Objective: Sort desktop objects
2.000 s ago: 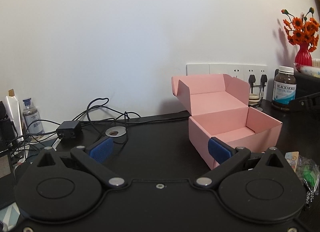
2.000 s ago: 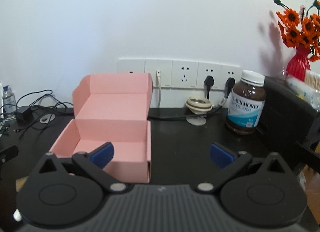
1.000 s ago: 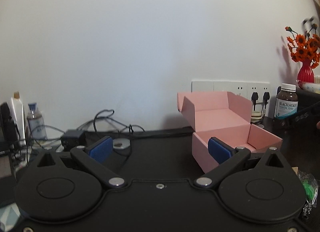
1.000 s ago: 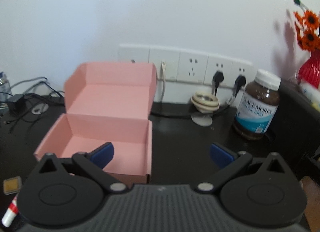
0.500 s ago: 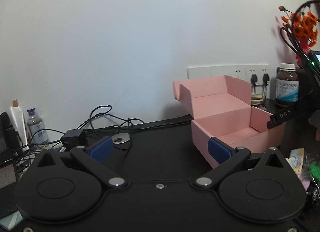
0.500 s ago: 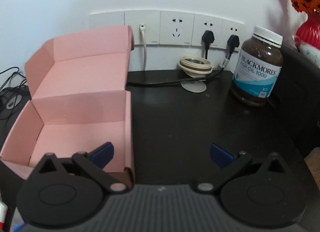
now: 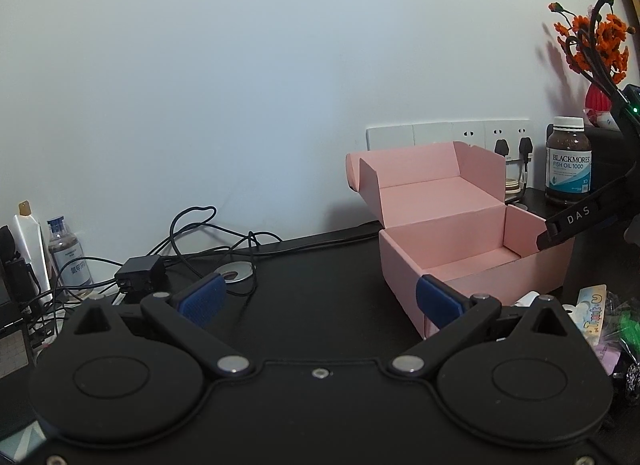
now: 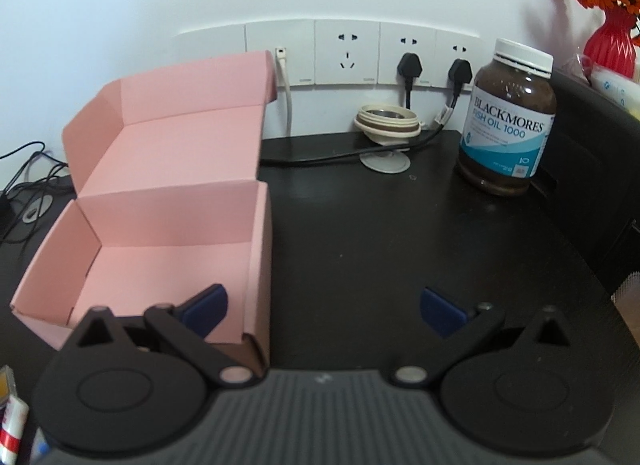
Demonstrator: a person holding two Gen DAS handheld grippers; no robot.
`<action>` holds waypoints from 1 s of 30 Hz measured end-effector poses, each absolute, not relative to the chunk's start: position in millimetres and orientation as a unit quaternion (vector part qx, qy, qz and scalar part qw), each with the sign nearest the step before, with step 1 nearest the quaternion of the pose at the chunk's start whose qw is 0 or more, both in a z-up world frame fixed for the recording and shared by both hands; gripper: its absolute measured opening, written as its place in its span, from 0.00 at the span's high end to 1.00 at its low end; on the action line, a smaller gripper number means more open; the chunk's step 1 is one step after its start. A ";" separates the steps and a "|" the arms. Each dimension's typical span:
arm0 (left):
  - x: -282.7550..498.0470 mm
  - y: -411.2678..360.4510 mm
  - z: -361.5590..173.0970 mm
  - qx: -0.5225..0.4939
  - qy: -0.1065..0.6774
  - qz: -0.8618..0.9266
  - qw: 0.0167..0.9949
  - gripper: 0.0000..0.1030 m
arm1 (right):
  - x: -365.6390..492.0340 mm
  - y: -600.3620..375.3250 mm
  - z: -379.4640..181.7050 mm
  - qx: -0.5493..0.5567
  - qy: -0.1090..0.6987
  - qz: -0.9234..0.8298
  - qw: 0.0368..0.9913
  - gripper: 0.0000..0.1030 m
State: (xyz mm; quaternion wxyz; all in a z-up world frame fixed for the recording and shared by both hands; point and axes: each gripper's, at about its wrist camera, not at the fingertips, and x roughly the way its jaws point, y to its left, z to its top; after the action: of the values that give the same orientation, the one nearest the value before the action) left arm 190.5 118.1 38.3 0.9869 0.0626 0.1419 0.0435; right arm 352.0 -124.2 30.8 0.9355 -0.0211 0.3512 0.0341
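Black desk (image 8: 360, 245), pink box (image 8: 168, 265) empty at frame left — nothing sorted yet; both grippers (image 7: 320, 301) (image 8: 324, 307) held wide, an object must be picked.

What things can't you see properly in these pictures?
- Colourful packets, left wrist view: cut off by the right edge and partly behind the left tool.
- Red and white tube, right wrist view: cut off at the left edge, print unreadable.
- Pink box front wall, right wrist view: partly hidden by the right tool.
- Small bottle label, left wrist view: too small to read.
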 end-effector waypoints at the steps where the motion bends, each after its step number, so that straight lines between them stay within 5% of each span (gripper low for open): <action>1: 191.0 118.2 37.9 0.062 0.143 0.044 0.987 0.00 | 350.1 -123.9 31.8 -0.022 0.345 0.035 0.938 0.01; 10: 191.4 119.1 38.3 0.050 0.151 0.024 0.987 0.00 | 305.8 -122.0 42.3 -0.043 0.254 0.037 0.965 0.01; 30: 200.2 131.4 37.4 0.029 0.166 0.042 0.985 0.00 | 256.4 -129.2 40.4 0.012 0.208 0.067 0.976 0.01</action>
State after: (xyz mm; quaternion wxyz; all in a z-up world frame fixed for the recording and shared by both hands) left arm 200.2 131.4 37.4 0.9849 0.0290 0.1658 0.0419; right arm 256.4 -129.2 40.4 0.9757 0.0117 0.2085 0.0668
